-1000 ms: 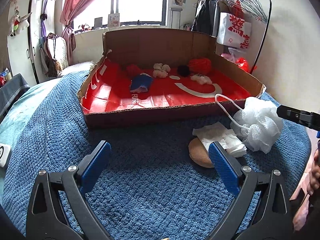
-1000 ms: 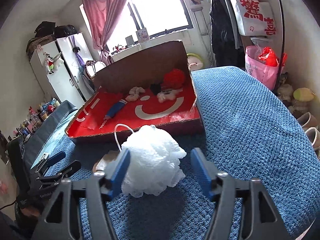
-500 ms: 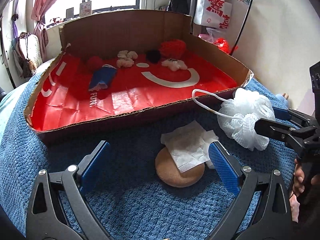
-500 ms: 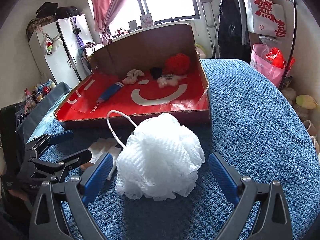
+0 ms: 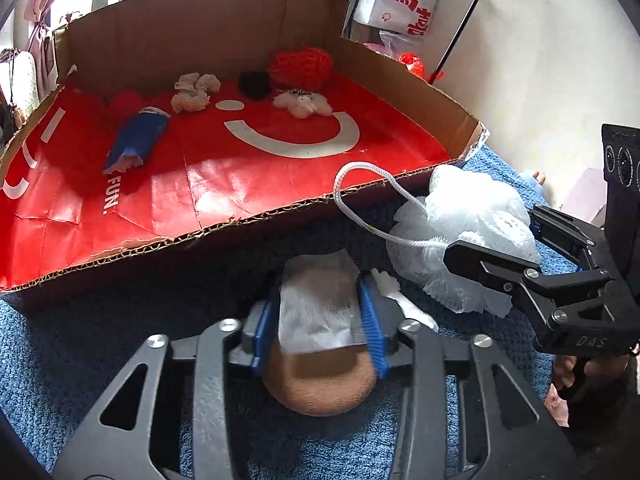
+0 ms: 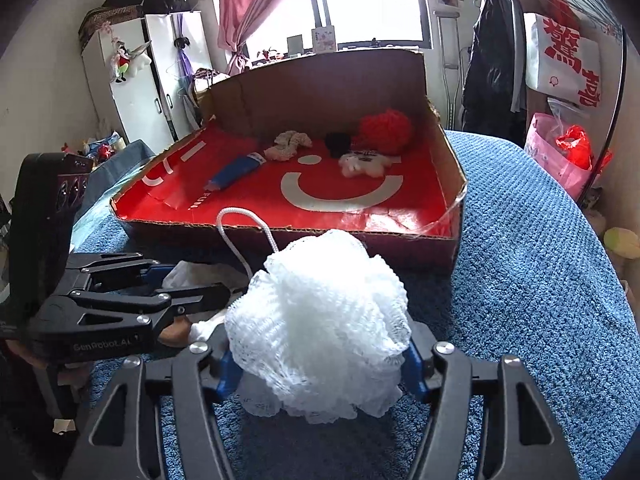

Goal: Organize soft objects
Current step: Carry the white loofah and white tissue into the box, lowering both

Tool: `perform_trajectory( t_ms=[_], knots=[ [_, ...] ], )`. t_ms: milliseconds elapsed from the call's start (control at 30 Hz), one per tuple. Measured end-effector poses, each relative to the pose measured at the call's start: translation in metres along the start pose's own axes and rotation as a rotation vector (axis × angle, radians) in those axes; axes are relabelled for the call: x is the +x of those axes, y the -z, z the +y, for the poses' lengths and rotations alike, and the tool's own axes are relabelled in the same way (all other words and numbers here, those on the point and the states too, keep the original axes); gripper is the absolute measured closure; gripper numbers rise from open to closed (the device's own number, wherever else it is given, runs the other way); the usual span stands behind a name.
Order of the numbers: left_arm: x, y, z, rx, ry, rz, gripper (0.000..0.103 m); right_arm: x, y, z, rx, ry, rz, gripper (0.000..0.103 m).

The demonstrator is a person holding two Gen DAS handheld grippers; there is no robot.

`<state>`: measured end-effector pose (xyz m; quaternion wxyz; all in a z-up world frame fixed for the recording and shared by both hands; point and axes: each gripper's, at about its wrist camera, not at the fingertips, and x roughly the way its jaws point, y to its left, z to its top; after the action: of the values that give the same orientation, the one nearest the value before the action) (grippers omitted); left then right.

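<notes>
Mesh of the white bath pouf (image 6: pixel 320 320) bulges between the right gripper (image 6: pixel 320 368), clamped on it just before the cardboard box's (image 5: pixel 248 216) near edge. Left gripper (image 5: pixel 320 320) pinches one white cloth (image 5: pixel 316 312) over one tan sponge (image 5: pixel 320 384). Six soft items lie at the box's far end; its red floor nearer is bare.

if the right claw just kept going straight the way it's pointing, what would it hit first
The right claw, shut on the white mesh bath pouf, points at the cardboard box. Its near wall comes first, probably; depth is hard to judge, and the pouf would touch before the fingers.
</notes>
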<state>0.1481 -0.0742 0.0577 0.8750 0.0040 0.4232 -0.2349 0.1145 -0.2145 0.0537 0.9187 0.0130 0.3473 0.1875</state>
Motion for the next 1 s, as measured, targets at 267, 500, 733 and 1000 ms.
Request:
perform_trajectory(
  t_ms=[267, 500, 733, 1000],
  knots=[
    [-0.019, 0.001, -0.002, -0.004, 0.022, -0.044, 0.079, -0.02, -0.003, -0.002, 0.019, -0.018, -0.054, 0.049],
    [-0.038, -0.001, -0.003, 0.002, 0.025, -0.092, 0.079, -0.033, -0.009, 0.004, 0.014, -0.016, -0.094, 0.05],
    [-0.049, 0.0, 0.0, 0.001, 0.032, -0.11, 0.079, -0.036, -0.012, 0.005, 0.03, -0.037, -0.107, 0.051],
    [-0.055, -0.003, 0.003, -0.008, 0.033, -0.13, 0.079, -0.038, -0.018, 0.006, 0.033, -0.043, -0.115, 0.051]
  ],
)
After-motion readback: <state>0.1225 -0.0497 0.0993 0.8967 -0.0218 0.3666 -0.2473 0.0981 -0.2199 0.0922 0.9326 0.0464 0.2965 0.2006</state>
